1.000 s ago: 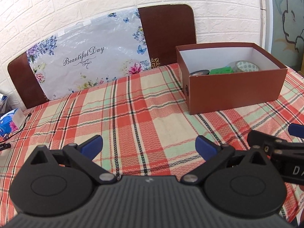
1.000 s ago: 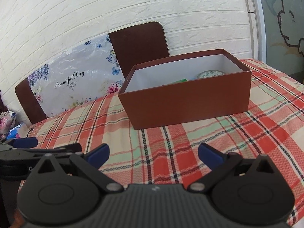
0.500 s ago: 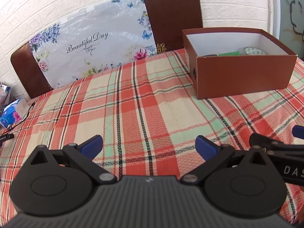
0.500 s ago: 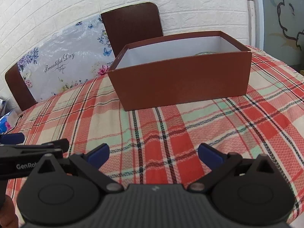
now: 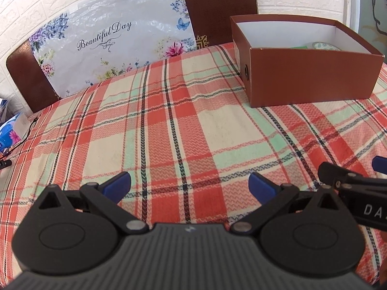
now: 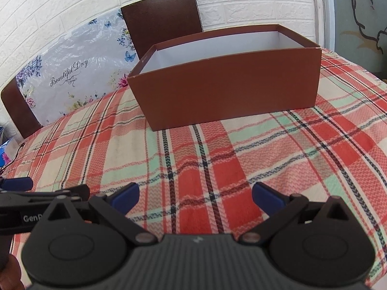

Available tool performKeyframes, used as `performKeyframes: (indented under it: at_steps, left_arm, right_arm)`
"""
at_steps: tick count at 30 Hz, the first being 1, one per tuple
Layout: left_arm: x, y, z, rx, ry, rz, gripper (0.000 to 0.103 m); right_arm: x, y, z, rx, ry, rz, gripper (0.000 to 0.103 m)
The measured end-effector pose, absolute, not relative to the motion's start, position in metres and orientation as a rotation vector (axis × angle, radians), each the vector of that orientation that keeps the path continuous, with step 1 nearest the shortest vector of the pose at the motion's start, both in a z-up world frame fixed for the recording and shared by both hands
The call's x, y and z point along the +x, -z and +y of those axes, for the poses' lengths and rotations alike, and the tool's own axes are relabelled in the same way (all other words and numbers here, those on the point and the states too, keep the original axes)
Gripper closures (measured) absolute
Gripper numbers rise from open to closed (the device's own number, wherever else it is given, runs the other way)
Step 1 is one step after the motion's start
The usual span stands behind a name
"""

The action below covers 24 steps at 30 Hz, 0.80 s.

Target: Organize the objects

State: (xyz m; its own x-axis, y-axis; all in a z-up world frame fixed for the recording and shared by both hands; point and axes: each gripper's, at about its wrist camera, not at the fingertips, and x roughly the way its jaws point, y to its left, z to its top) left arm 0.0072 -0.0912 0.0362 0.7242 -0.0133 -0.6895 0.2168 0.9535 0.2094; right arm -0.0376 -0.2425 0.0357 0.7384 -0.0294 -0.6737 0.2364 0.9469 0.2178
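Observation:
An open brown cardboard box [image 5: 312,77] with a white inside stands on the plaid tablecloth at the far right; it also shows in the right wrist view [image 6: 227,91]. Inside it, only a patterned round thing [image 5: 325,46] and a bit of green [image 5: 300,47] show above the wall. My left gripper [image 5: 189,184] is open and empty, low over the cloth, well short of the box. My right gripper [image 6: 195,195] is open and empty, in front of the box. Each gripper shows at the edge of the other's view.
The plaid tablecloth [image 5: 169,125] covers the table. Two brown chair backs [image 6: 162,19] and a floral "Beautiful Day" plastic sheet [image 5: 108,46] stand behind it against a white brick wall. A blue tissue pack [image 5: 11,133] and a black cable lie at the left edge.
Both grippers have drawn back and lowered toward the table's near side, so the box's contents are nearly hidden behind its wall. Both stay open and empty.

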Motion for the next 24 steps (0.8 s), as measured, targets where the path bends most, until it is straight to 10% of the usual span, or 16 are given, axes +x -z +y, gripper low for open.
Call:
performKeyframes:
  at_steps: [24]
  left_arm:
    - [0.012,-0.0376,-0.0924,0.291,0.082,0.758,0.0]
  right_arm:
    - [-0.0299,-0.0355,-0.2391,0.284,0.118,0.745,0.0]
